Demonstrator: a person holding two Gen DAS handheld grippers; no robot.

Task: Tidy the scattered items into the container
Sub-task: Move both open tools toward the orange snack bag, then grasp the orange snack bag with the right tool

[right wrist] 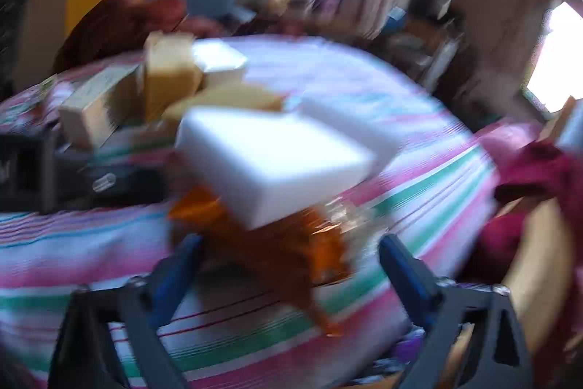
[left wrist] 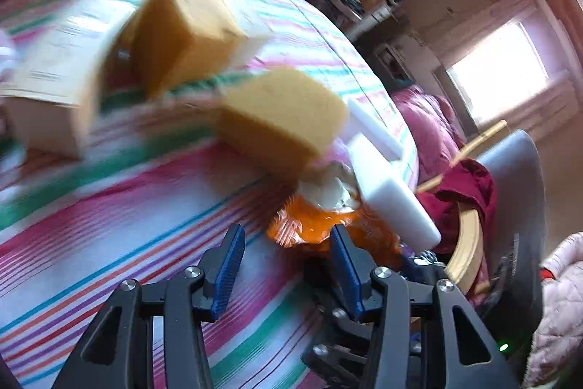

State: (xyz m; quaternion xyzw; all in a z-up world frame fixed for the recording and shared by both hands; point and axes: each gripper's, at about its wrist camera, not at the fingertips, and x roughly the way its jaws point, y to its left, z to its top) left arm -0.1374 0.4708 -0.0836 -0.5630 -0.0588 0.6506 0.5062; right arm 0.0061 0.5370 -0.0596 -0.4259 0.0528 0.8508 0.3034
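Both grippers, left (left wrist: 288, 239) and right (right wrist: 291, 250), are open and hold nothing. An orange bag (left wrist: 313, 225) lies low in the frame, with a white sponge (right wrist: 269, 163) above it.

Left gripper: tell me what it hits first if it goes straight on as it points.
Probably the orange bag, just beyond the left gripper; depth is unclear in the blur.

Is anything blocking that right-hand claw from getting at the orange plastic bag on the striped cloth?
Partly. A white foam block sits over the far part of the orange bag. The near part shows uncovered ahead of the open right gripper, with nothing visible between them.
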